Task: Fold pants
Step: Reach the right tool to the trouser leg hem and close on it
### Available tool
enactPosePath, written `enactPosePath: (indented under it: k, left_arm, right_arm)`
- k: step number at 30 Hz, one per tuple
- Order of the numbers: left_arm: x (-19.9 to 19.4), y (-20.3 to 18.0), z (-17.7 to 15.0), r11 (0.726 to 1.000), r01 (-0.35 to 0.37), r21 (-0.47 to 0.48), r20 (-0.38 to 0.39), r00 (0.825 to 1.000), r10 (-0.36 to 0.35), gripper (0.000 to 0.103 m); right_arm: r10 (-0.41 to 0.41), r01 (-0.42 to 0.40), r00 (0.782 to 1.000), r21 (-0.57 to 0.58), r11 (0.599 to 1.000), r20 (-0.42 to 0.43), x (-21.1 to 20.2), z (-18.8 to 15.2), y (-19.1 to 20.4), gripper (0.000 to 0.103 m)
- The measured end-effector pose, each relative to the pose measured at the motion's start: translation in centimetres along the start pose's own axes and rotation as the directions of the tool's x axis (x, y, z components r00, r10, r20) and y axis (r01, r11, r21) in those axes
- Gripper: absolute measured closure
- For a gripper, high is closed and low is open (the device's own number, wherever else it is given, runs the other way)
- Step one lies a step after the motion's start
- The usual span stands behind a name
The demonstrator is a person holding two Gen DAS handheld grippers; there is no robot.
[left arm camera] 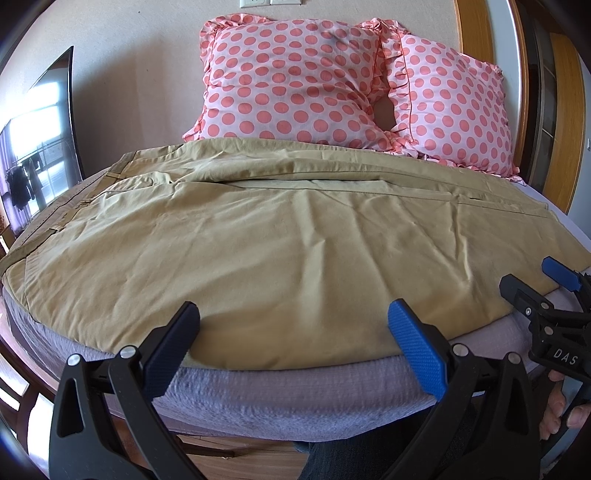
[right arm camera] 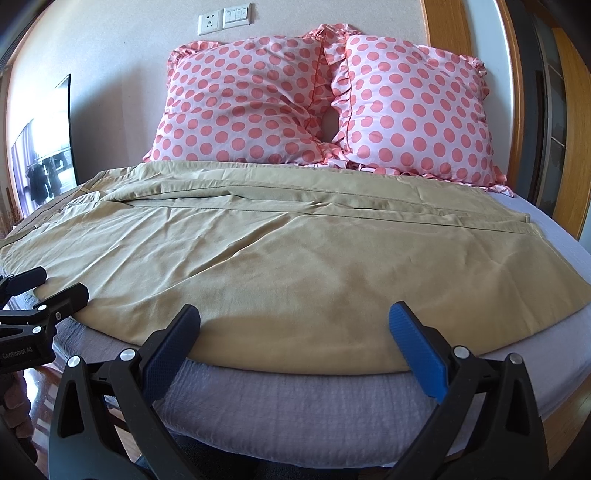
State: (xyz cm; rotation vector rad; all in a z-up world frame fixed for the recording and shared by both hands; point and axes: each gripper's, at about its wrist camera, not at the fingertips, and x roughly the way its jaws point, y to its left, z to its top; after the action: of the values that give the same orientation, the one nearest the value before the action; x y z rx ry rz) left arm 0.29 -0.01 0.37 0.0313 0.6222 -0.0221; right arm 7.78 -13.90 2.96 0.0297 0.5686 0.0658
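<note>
On the bed [left arm camera: 295,402]: tan pants [left arm camera: 280,251] spread flat, ready for folding; left gripper [left arm camera: 293,332] and right gripper [right arm camera: 295,332] released, poised at near edge.

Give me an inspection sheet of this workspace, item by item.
Surface: bed with lilac-grey cover.
Job's things: tan pants spread flat across the bed, waistband to the left, creased.
Clutter: two polka-dot pillows at the head, beyond the pants.
Grippers: left gripper and right gripper open, empty, at the pants' near edge.
Cables: nothing seen.
Surroundings: wall sockets, wooden door frame.
</note>
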Motion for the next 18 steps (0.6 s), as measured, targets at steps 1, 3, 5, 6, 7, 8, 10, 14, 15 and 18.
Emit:
enactPosePath:
  k: [1, 3, 5, 6, 7, 8, 10, 14, 15, 18]
  left_arm:
    - [0.1, 0.1, 0.2, 1.000, 0.006, -0.003, -0.012, 1.000, -0.006, 0.002]
    - [0.2, 0.5, 0.6, 1.000, 0.003, -0.004, -0.030, 1.000, -0.003, 0.002]
    - [0.0, 1.0, 1.3, 1.000, -0.025, 0.001, -0.017, 1.000, 0.025, 0.002]
    - [-0.3, 1.2, 1.7, 1.000, -0.031, -0.001, -0.005, 1.000, 0.031, 0.002]
    - [-0.5, 1.4, 2.3, 0.999, -0.040, -0.004, 0.009, 0.999, 0.040, 0.002]
    - [-0.6, 1.6, 2.9, 0.999, -0.041, -0.010, 0.023, 0.999, 0.041, 0.002]
    - [-0.7, 2.1, 4.0, 0.999, -0.035, -0.029, 0.043, 0.998, 0.036, 0.002]
    - [-0.8, 3.1, 5.7, 0.998, -0.013, -0.069, 0.072, 0.997, 0.017, 0.002]
    - [-0.8, 3.4, 6.1, 0.997, -0.010, -0.076, 0.075, 0.997, 0.016, 0.002]
    - [-0.4, 4.4, 6.9, 0.995, -0.019, -0.101, 0.072, 0.997, 0.026, 0.002]
  right_arm:
    - [0.000, 0.001, 1.000, 0.017, 1.000, -0.002, 0.0, 0.8, -0.9, 0.001]
    - [-0.031, 0.028, 0.998, 0.063, 0.998, 0.047, -0.7, 2.8, -3.2, 0.001]
    - [-0.090, 0.080, 0.993, 0.115, 0.990, 0.083, -0.9, 5.9, -6.2, 0.001]
    - [-0.128, 0.116, 0.989, 0.144, 0.983, 0.080, -0.4, 7.7, -7.9, 0.001]
    - [-0.165, 0.152, 0.984, 0.174, 0.973, 0.064, 0.3, 9.5, -9.5, 0.001]
    - [-0.199, 0.186, 0.979, 0.202, 0.962, 0.046, 1.3, 11.1, -11.1, 0.001]
    - [-0.270, 0.262, 0.963, 0.258, 0.930, -0.006, 4.1, 14.2, -14.4, 0.001]
    - [-0.360, 0.395, 0.918, 0.365, 0.843, -0.164, 11.3, 18.4, -20.7, 0.024]
    - [-0.361, 0.415, 0.909, 0.389, 0.822, -0.207, 13.1, 19.1, -22.1, 0.030]
    - [-0.324, 0.447, 0.890, 0.478, 0.756, -0.321, 18.5, 20.0, -25.6, 0.043]
